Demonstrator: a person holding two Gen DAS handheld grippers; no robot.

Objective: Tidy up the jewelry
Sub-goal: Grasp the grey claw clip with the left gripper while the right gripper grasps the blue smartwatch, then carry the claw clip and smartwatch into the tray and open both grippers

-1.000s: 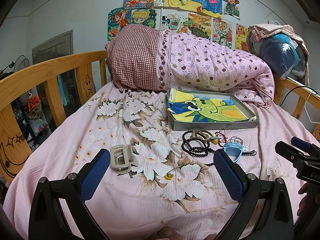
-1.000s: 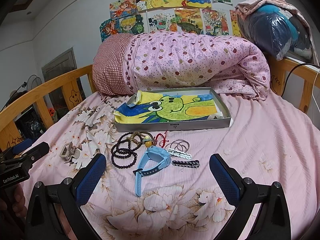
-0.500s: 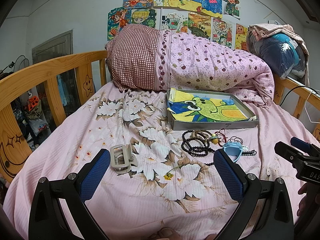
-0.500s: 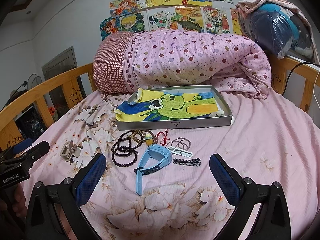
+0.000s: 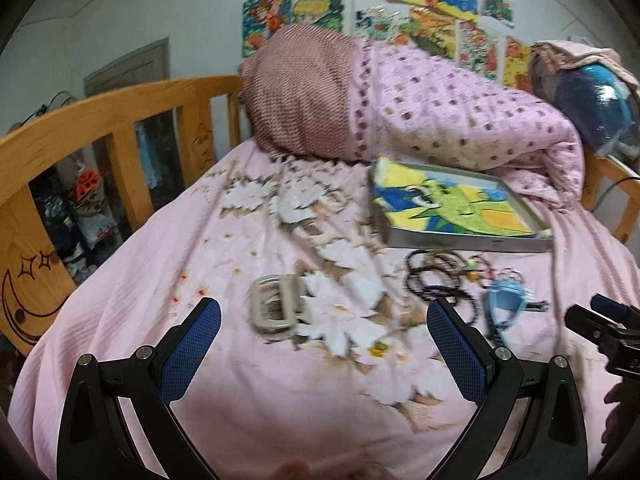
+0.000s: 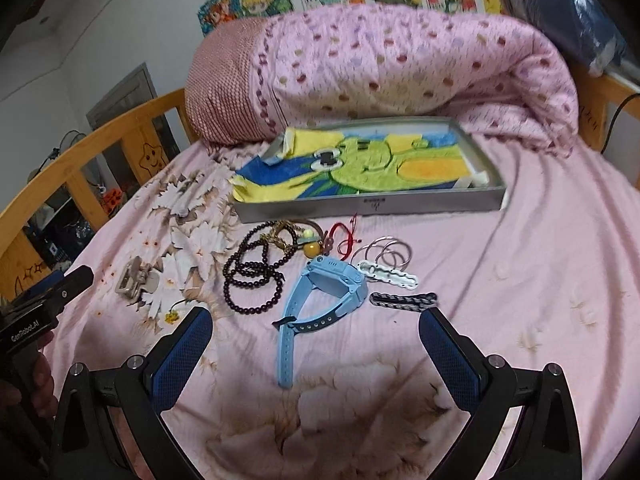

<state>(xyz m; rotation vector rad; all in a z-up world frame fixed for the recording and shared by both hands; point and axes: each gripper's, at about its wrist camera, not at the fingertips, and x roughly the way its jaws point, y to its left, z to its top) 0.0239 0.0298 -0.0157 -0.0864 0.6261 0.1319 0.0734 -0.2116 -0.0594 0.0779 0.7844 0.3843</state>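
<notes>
Light-blue watch (image 6: 336, 286) lies on its side, strap trailing; both grippers (image 5: 324, 330) (image 6: 316, 334) spread wide — empty.

The bedsheet (image 6: 540, 248) is matt pink cloth with a fine ribbed weave, and the quilt (image 6: 400, 64) behind it is soft dotted cloth. The tray (image 6: 372, 205) has dull grey metal-looking walls; the watch (image 6: 336, 284) is smooth blue plastic, the beads (image 6: 248, 276) are glossy and dark, the rings (image 6: 380, 252) thin shiny metal. The rail (image 5: 100, 120) is varnished wood, and the finger pads (image 6: 448, 356) are blue with a fine rough grid on matt black plastic.
</notes>
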